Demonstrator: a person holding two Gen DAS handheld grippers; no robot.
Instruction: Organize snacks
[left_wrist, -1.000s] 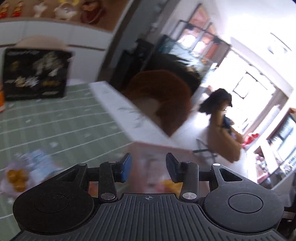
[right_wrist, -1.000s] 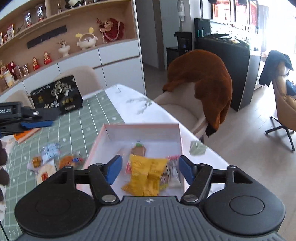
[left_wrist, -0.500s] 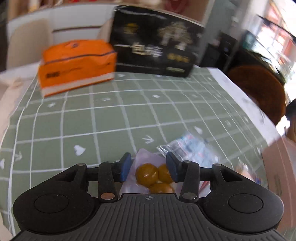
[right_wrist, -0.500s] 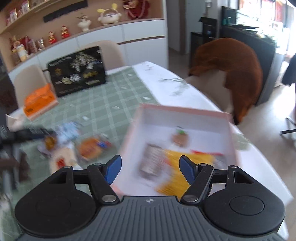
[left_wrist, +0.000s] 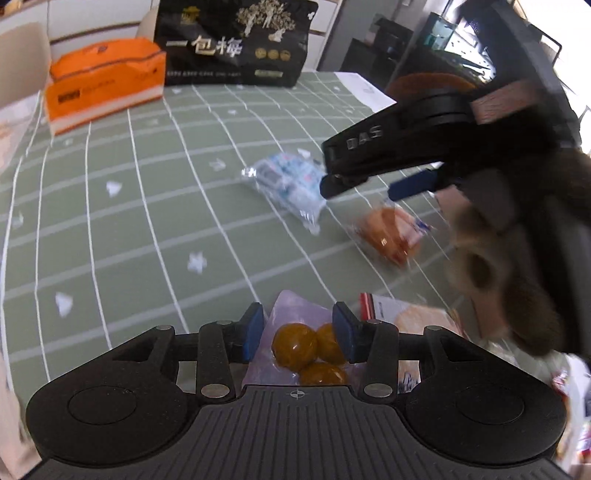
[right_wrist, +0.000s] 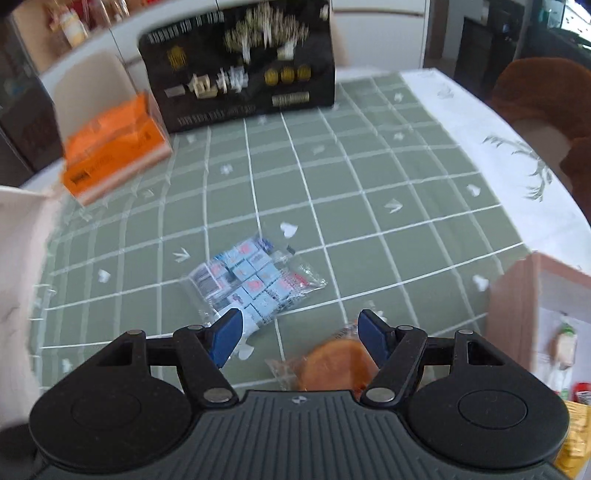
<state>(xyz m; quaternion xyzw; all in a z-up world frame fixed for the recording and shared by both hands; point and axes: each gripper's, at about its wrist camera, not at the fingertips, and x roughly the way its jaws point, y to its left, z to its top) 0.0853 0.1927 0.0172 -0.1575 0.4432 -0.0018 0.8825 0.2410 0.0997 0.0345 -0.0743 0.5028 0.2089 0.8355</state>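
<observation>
My left gripper (left_wrist: 297, 334) is open, its blue pads on either side of a clear packet of three brown balls (left_wrist: 300, 341) lying on the green checked tablecloth (left_wrist: 147, 206). My right gripper (right_wrist: 300, 334) is open and low over an orange round snack in clear wrap (right_wrist: 332, 363); the gripper also shows in the left wrist view (left_wrist: 369, 184), above that snack (left_wrist: 388, 236). A clear bag of blue-wrapped candies (right_wrist: 251, 284) lies just ahead, also in the left wrist view (left_wrist: 288, 184). The pink box (right_wrist: 517, 291) with snacks inside stands at the right.
An orange tissue pack (left_wrist: 105, 83) and a tall black bag with gold print (left_wrist: 236, 40) stand at the far side of the table. Another flat packet (left_wrist: 410, 314) lies right of my left gripper. A brown plush on a chair (right_wrist: 546, 96) is beyond the table's right edge.
The left gripper has swung from the room side to the table and come down around the packet of brown balls. The right gripper has moved from the pink box to the orange snack.
</observation>
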